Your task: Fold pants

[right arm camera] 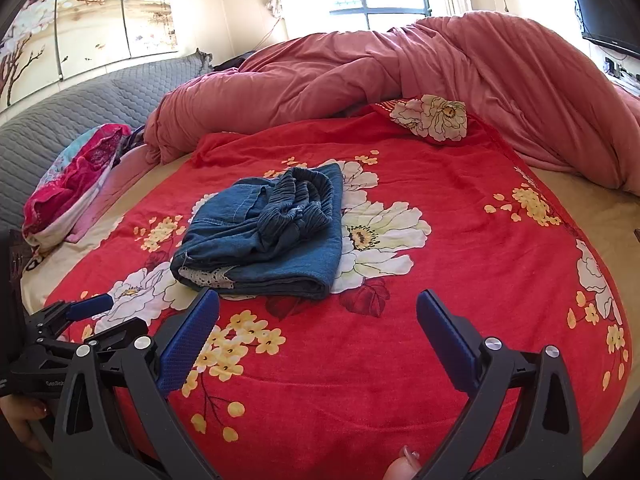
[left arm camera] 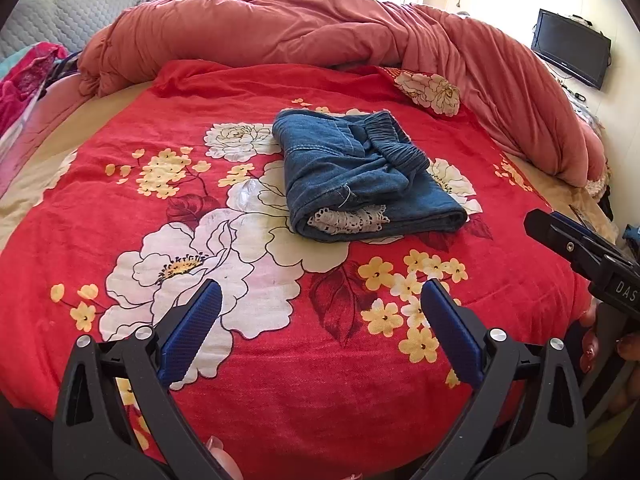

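Note:
Blue denim pants (left arm camera: 360, 176) lie folded in a compact bundle on the red floral blanket (left arm camera: 280, 380), elastic waistband on top, white lace trim at the near edge. They also show in the right wrist view (right arm camera: 268, 236). My left gripper (left arm camera: 320, 292) is open and empty, held back from the pants above the blanket. My right gripper (right arm camera: 318, 300) is open and empty, just short of the bundle's near edge. The right gripper also shows at the right edge of the left wrist view (left arm camera: 580, 248), and the left gripper at the left edge of the right wrist view (right arm camera: 80, 312).
A pink duvet (left arm camera: 320, 28) is bunched along the far side of the bed. A pink and red garment pile (right arm camera: 76, 184) lies at the left by a grey quilted headboard (right arm camera: 80, 92). A television (left arm camera: 572, 52) hangs on the right wall.

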Motion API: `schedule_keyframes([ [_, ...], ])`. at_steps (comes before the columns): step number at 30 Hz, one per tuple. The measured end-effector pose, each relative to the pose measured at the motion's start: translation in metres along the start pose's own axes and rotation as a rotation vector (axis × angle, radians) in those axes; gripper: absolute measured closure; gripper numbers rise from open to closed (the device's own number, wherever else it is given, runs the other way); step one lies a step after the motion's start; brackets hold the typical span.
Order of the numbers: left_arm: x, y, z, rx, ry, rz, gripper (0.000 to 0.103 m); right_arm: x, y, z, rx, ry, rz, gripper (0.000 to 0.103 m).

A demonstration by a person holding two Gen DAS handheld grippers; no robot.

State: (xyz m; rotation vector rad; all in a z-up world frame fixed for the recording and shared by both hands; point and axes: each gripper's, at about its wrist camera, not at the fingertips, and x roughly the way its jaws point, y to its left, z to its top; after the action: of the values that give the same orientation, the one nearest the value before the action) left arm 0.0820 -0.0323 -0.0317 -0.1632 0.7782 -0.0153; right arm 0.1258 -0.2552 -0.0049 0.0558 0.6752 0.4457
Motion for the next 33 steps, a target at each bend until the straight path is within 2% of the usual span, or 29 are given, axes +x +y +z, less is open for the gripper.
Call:
schedule_keyframes([
  [33,-0.0012,-0.0003,0.0009,-0.001,0.004,0.025,0.010,0.0035,-0.0025,0.0005,-0.009,0.003,-0.012,0.005],
])
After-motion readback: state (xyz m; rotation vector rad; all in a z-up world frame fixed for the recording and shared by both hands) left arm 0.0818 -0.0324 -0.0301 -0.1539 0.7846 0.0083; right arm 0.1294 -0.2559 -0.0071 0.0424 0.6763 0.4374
